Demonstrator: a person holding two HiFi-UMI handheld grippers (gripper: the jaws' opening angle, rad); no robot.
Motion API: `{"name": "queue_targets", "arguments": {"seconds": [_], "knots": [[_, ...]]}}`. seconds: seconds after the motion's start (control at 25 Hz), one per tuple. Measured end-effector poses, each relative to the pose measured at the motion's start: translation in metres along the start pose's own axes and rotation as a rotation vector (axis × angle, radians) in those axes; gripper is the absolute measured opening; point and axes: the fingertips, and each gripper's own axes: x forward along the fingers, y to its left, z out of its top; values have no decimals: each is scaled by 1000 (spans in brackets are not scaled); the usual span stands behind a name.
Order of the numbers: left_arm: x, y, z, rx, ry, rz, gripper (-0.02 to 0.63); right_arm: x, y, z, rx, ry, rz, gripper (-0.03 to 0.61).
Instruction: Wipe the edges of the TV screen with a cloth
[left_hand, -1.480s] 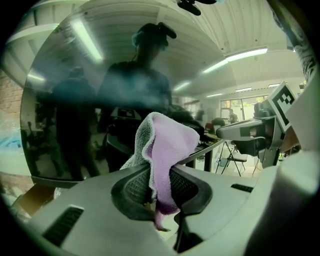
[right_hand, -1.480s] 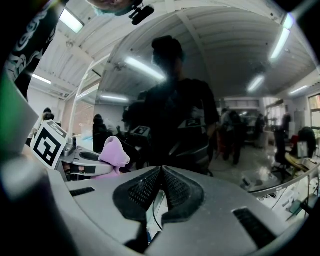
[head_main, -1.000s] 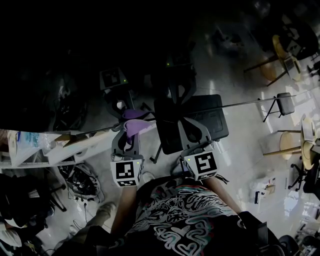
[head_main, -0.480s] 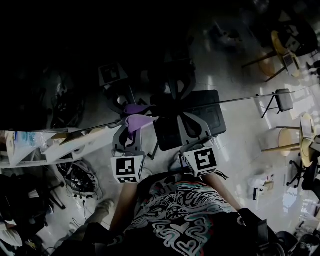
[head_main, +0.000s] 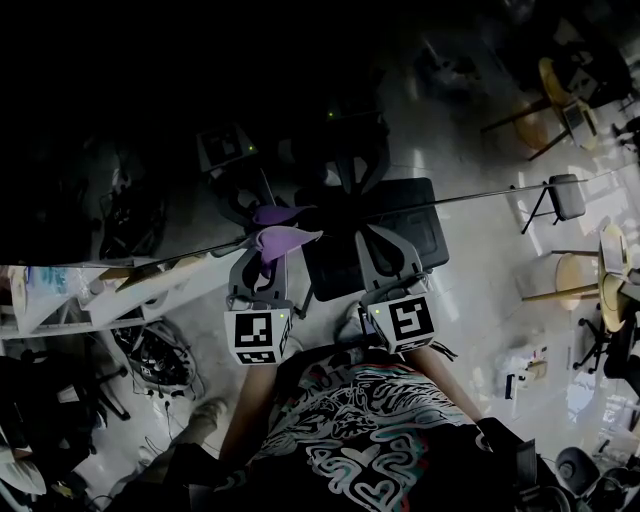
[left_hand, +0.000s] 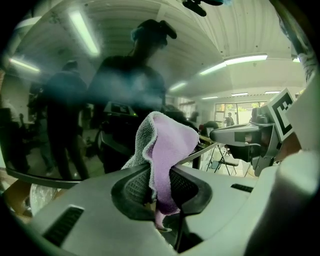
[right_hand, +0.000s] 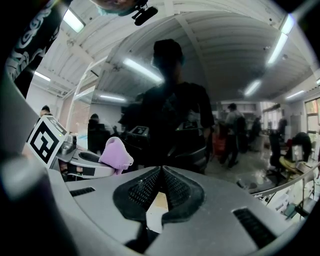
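Note:
The dark glossy TV screen (head_main: 150, 100) fills the upper part of the head view, and its thin edge (head_main: 480, 200) runs slanting across the middle. My left gripper (head_main: 262, 242) is shut on a purple cloth (head_main: 283, 238) right at that edge, with the cloth's reflection just above it. In the left gripper view the cloth (left_hand: 167, 150) stands up out of the shut jaws, close to the screen (left_hand: 75, 100). My right gripper (head_main: 385, 245) is beside it, also at the edge. Its jaws (right_hand: 161, 172) are shut with nothing between them. The cloth (right_hand: 116, 155) shows at its left.
A cluttered white shelf (head_main: 60, 290) stands at the left below the screen edge, with bags and cables (head_main: 160, 360) on the floor under it. A black chair (head_main: 400, 235) is by the right gripper. A folding chair (head_main: 570, 205) and round tables (head_main: 580, 280) stand at the right.
The left gripper and its cloth have shifted slightly right and up along the screen edge. The right gripper has barely moved.

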Motion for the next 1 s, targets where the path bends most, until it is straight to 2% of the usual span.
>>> {"name": "queue_targets", "arguments": {"seconds": [0.64, 1.0], "knots": [[9, -4, -5, -46, 8, -32, 71, 3, -3, -5, 0, -2, -13, 29], [13, -15, -1, -43, 8, -68, 71, 7, -8, -2, -10, -11, -11, 29]]}}
